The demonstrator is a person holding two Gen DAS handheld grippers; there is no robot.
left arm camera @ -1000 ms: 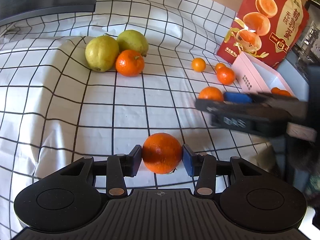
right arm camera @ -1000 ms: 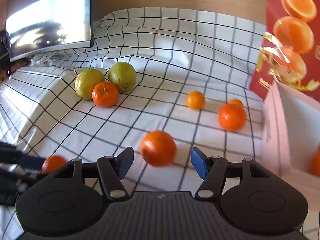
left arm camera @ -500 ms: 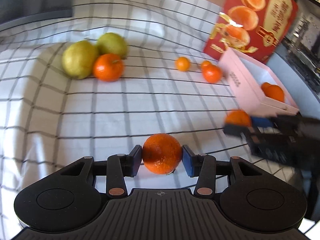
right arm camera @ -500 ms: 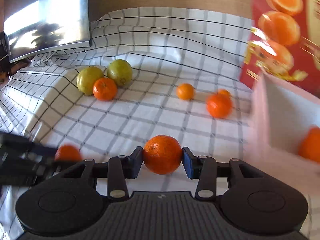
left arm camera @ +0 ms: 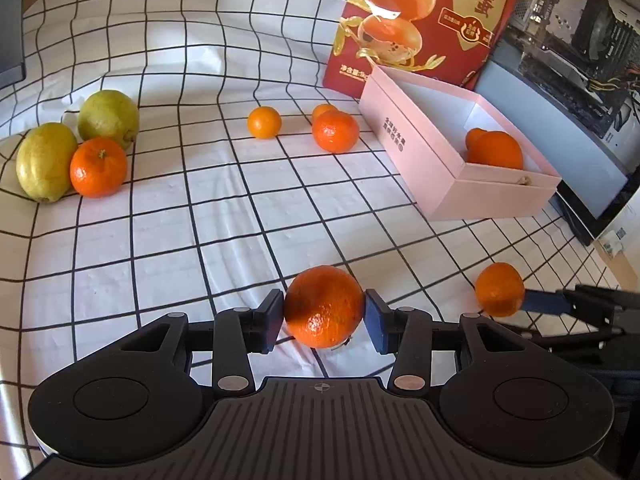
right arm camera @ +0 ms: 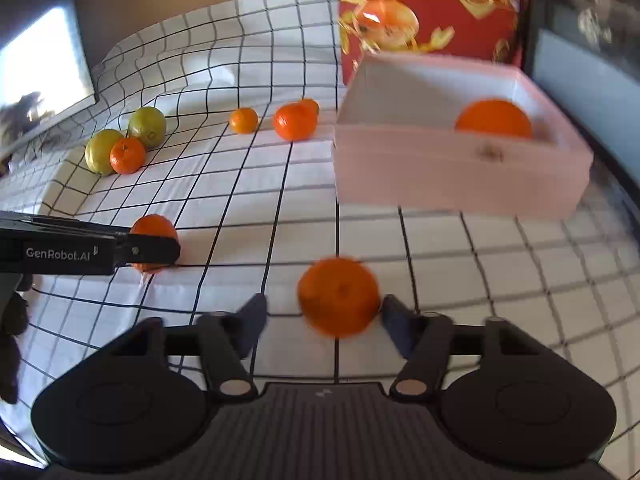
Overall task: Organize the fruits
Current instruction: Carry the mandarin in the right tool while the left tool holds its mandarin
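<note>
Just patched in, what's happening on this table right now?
Fruit is being sorted into the open pink cardboard box, which already holds orange fruit. The left gripper is shut on a round orange mandarin. The right gripper has another mandarin between its fingers, but the left finger stands off it in a blurred frame. Two yellow-green pears and more mandarins lie on the checked cloth.

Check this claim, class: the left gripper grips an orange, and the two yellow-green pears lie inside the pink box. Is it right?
Not quite. The left gripper does grip an orange, but the left wrist view shows the two pears lying on the checked cloth, well outside the pink box.
</note>
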